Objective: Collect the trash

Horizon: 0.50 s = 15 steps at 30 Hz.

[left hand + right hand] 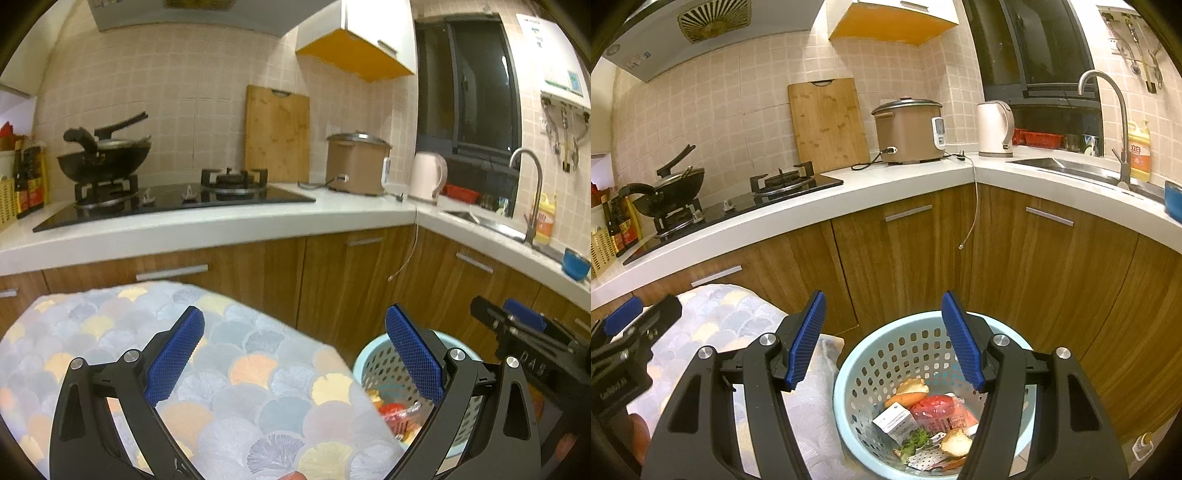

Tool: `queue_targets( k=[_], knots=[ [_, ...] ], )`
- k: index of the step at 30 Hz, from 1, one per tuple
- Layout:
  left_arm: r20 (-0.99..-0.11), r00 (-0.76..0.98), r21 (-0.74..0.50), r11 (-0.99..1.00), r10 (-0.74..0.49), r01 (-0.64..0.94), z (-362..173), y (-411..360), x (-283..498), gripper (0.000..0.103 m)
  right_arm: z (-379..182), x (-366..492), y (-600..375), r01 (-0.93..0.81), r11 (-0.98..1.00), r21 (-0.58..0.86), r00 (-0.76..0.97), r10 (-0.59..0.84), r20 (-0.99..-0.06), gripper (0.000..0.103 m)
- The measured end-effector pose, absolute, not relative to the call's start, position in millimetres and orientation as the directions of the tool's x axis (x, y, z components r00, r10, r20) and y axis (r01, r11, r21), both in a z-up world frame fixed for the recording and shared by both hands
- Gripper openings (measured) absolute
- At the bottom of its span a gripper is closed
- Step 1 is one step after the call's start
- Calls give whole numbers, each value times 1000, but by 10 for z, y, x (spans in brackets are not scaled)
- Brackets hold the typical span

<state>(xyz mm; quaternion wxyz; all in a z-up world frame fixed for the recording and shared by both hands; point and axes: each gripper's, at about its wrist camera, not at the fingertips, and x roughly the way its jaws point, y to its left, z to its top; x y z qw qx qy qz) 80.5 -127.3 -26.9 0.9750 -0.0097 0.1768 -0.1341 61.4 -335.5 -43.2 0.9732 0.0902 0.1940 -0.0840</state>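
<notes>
We are seeing only part of the basket (384,365) from the left wrist view, where the right finger (413,358) of the left gripper (293,354) is hiding most of it and the trash inside is showing as a red and orange blur. The patterned cloth (258,387) is running off the lower edge, so we cannot tell what is lying under it. At the bottom a fingertip of the person's hand is just peeking in. From the right wrist view the pale blue perforated basket (886,354) is sitting low in front of the wooden cabinets (905,251), just beside the cloth (738,317), and the right gripper (882,339) is hanging above it with its fingers spread apart and nothing between them. The left gripper (628,332) is showing at the left edge, partly cut off; in its own view its fingers are standing wide open over the cloth, gripping nothing. The trash (923,424) is lying in the basket: bread pieces, a carrot, a red packet, a small white box, some greens and a foil blister strip, with the lower part hidden behind the right finger. Behind, the white worktop (886,181) is carrying a wok (676,184) on the hob, a cutting board (827,122) leaning on the tiles, a rice cooker (908,129), a kettle (993,129) and a sink (1063,166) with a tap. A loose cord (973,214) is dangling down the cabinet front.
</notes>
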Motion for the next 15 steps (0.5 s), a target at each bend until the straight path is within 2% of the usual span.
queue_targets(
  k=[15],
  knots=[
    [-325, 912, -83, 968, -250, 236, 66, -1078, 344, 96, -11, 106, -3195, 176, 977, 124, 937, -127, -325, 61]
  ],
)
